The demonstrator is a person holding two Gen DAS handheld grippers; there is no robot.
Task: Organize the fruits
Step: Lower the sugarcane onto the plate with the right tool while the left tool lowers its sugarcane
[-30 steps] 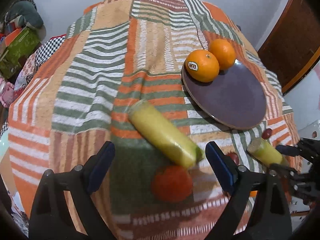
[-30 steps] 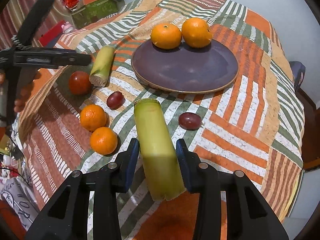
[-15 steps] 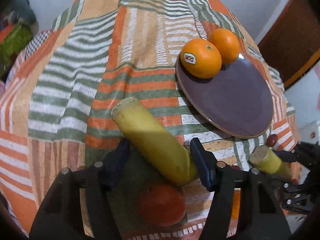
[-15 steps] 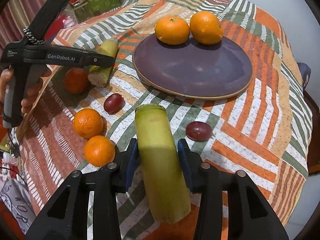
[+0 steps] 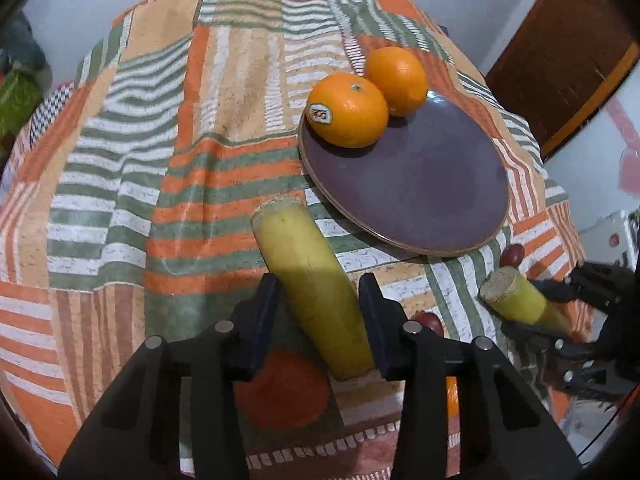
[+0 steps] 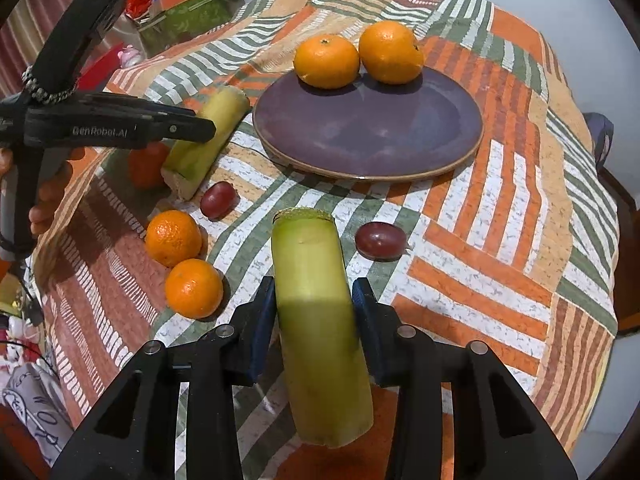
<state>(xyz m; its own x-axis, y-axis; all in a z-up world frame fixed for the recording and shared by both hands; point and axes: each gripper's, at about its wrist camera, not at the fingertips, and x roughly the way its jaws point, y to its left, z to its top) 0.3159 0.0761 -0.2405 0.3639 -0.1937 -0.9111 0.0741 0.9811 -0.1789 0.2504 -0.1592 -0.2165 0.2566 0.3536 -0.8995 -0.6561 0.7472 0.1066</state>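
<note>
A purple plate holds two oranges at its far rim. My left gripper is shut on a yellow-green sugarcane piece, lifted off the cloth; it also shows in the right wrist view. My right gripper is shut on a second sugarcane piece, held above the table before the plate. Two oranges, two dark red grapes and a red tomato lie on the cloth.
The round table wears a striped orange, green and white cloth. Boxes and toys stand beyond the table's left side. A brown door is at the right. The tomato lies under my left gripper.
My left gripper closed on the sugarcane piece and lifted it, its far end swinging toward the plate. My right gripper raised its sugarcane piece slightly and moved closer to the plate.
</note>
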